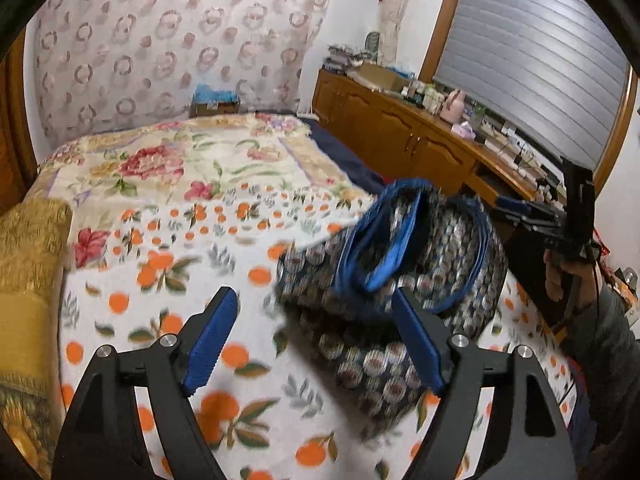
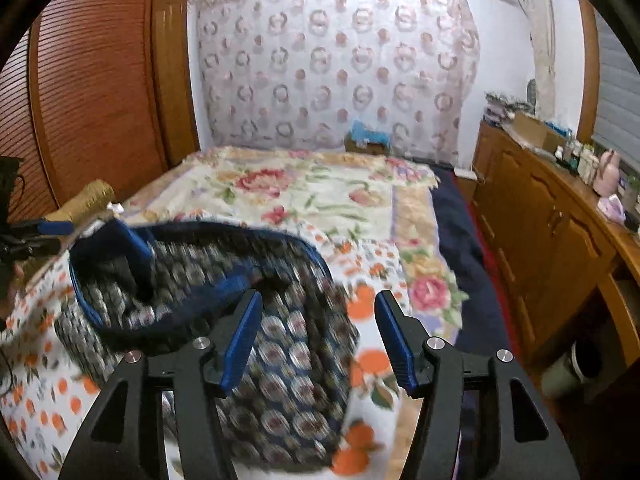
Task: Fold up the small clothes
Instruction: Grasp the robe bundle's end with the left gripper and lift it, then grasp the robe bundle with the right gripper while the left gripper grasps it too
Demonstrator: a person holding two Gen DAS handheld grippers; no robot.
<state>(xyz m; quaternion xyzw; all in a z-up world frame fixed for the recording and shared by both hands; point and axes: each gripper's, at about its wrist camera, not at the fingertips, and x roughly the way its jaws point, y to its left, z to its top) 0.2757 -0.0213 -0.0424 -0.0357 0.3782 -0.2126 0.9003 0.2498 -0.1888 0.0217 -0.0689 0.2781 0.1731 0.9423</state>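
A small patterned garment [image 1: 400, 280], dark with rows of pale round motifs and bright blue trim at its openings, lies rumpled on the bed's orange-print sheet [image 1: 168, 280]. It is blurred in both views, so its exact type cannot be told; two blue-edged openings stand up from the heap, the rest spreads flat on the sheet below them.

In the left wrist view the left gripper [image 1: 312, 304] has its jaws spread wide with nothing clamped. The garment sits ahead of it and toward its right finger: that blue pad overlaps the near edge of the cloth in the picture, though contact cannot be told, while the left pad stands over bare sheet, apart from the fabric.

In the right wrist view the right gripper [image 2: 318, 308] is likewise released, its pads parted and gripping nothing. The garment [image 2: 224, 312] lies ahead and to its left, passing under and past the left finger and reaching into the gap between the jaws; the right finger is over the sheet.

The right gripper also shows at the right edge of the left wrist view, held by a person's hand [image 1: 560, 276] in a grey sleeve.

Beyond the sheet lies a floral blanket [image 1: 192, 160], a yellow cushion [image 1: 28, 264] at the left, a patterned curtain [image 2: 336, 64] behind, and a wooden sideboard [image 2: 540, 216] with clutter along the right.
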